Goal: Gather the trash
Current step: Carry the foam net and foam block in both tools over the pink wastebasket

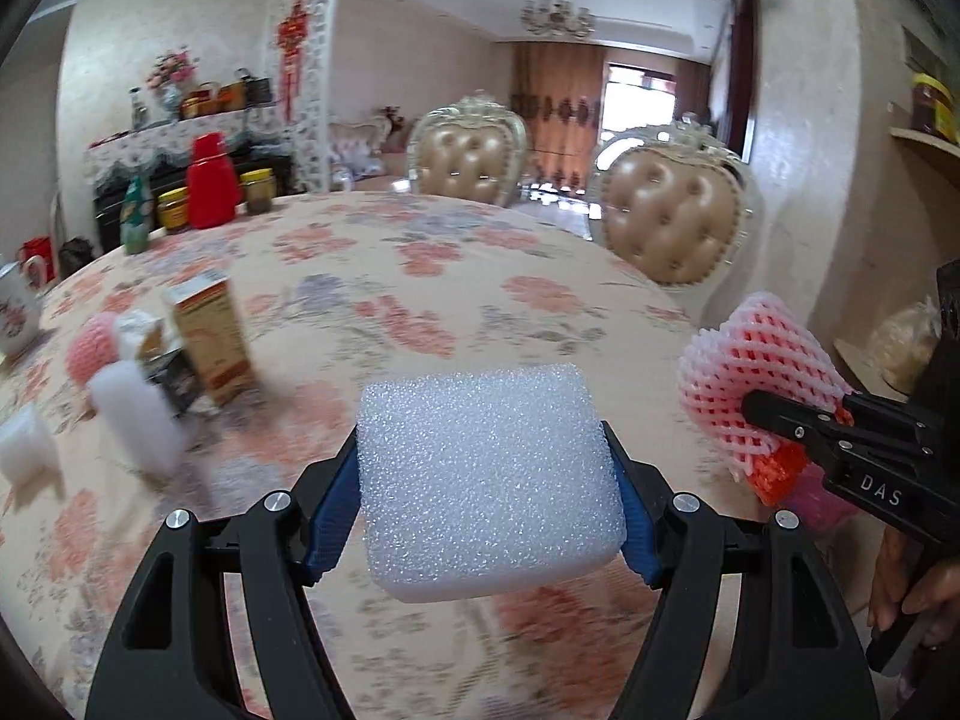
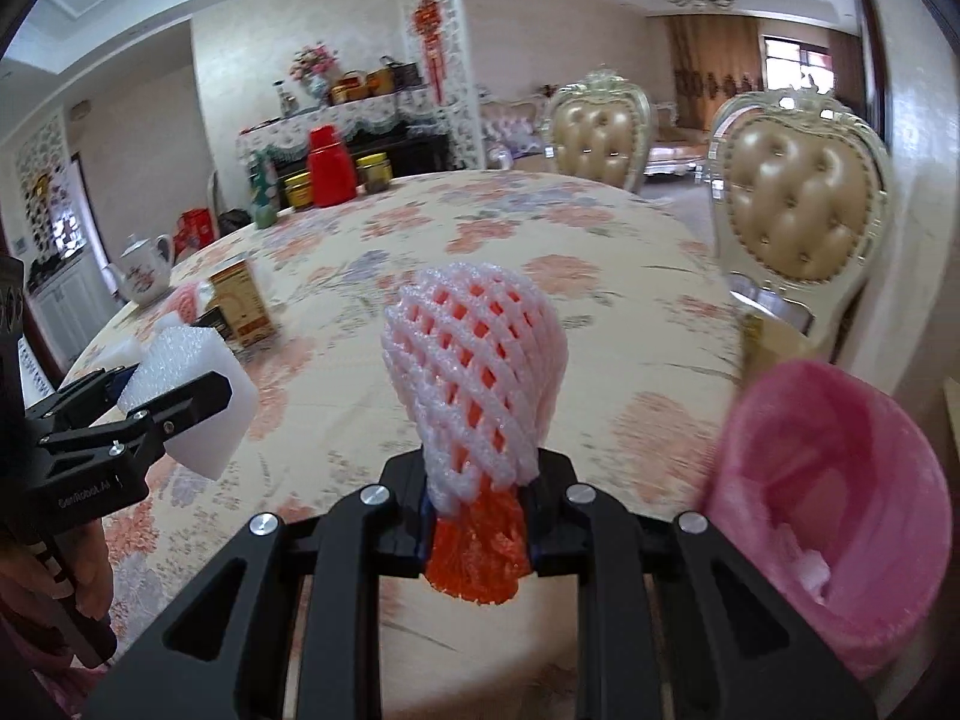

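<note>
Both grippers are loaded. Left gripper (image 1: pixel 489 492) is clamped on a white foam block (image 1: pixel 489 480), filling the lower middle of the left wrist view; its blue pads (image 1: pixel 336 498) press the block's two sides, likely so the soft piece rides level without slipping. Right gripper (image 2: pixel 480 516) pinches a foam fruit net (image 2: pixel 474 384), white over orange, by its gathered orange end at the centre of the right wrist view, so the puffy mesh stands free above the jaws.

Going by size: one round table (image 2: pixel 600 276) with a flowered cloth spans the middle of each view. Two padded chairs (image 2: pixel 792 204) stand at its far edge, upper right. One bin with a pink liner (image 2: pixel 840 480) sits at lower right of the right wrist view, just beside the table's edge; some white scrap seems to lie inside. I judge both loads are headed there.

More trash waits at middle left of the left wrist view: one brown carton (image 1: pixel 210 336), one pink net (image 1: pixel 90 348), and at least two white foam pieces (image 1: pixel 138 414), blurred.
</note>
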{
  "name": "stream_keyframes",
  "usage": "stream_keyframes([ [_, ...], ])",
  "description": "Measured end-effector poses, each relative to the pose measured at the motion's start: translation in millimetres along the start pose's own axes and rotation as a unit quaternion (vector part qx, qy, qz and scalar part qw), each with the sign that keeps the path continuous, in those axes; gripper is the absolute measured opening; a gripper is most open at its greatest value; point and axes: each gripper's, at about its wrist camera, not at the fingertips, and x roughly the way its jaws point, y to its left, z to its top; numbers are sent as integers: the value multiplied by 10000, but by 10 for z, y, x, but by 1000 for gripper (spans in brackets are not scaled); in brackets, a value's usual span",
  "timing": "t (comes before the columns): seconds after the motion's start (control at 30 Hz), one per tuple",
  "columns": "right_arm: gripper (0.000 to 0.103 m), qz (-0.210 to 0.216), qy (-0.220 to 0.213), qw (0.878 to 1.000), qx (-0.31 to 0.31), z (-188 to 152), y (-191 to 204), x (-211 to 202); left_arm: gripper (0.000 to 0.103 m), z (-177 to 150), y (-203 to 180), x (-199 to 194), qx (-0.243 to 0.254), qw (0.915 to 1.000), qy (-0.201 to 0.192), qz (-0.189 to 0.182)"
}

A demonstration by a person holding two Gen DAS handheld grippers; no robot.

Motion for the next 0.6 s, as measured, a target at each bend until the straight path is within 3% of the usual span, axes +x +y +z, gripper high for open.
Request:
stream_keyframes([
  [0.27,22,-585,-147,9971,458,-117,-548,-304,68,94,-548,193,437,9978,-47,-497],
  [0.6,23,-1318,-261,9855,1039,-283,-1189,-600,68,281,-1246,448,926,9875,-114,-1268],
])
